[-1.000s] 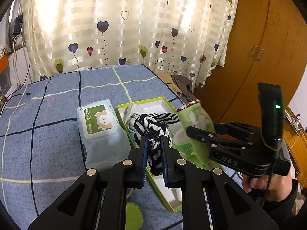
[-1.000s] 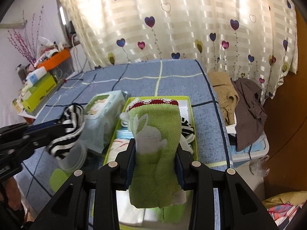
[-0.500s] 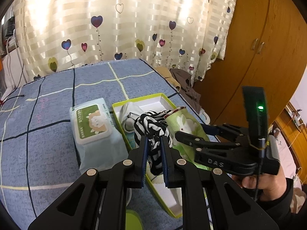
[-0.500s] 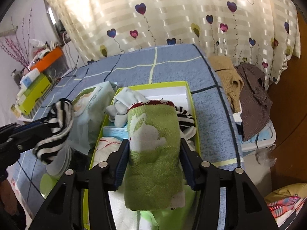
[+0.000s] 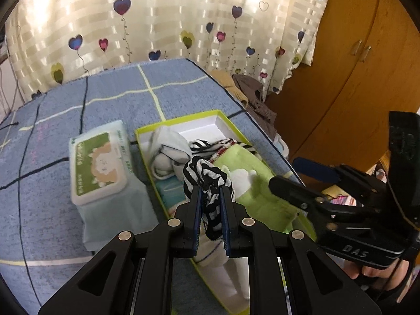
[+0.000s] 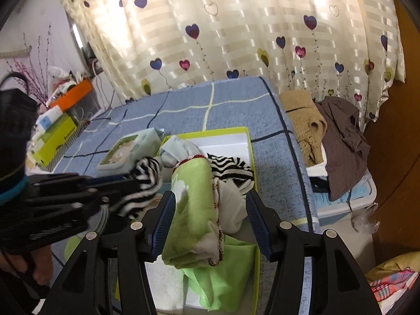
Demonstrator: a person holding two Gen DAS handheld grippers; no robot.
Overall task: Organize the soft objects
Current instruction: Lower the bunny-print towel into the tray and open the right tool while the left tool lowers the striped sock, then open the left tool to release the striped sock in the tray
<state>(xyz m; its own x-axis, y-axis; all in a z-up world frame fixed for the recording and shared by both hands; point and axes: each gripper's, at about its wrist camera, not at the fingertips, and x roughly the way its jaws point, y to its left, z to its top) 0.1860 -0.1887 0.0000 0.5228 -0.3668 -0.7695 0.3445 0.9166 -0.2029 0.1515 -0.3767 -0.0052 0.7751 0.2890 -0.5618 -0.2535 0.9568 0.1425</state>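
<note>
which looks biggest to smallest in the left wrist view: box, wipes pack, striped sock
1. box, largest
2. wipes pack
3. striped sock, smallest, though it sits nearest the camera in the left tool, so its true size may be smaller still.

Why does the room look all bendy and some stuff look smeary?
Both wrist views use fisheye lenses, so the wardrobe and the curtain bow outward, with black corners. In the left view, the wipes pack is motion-smeared; in the right view, the left gripper looks soft. Daylight through the curtain glares white.
</note>
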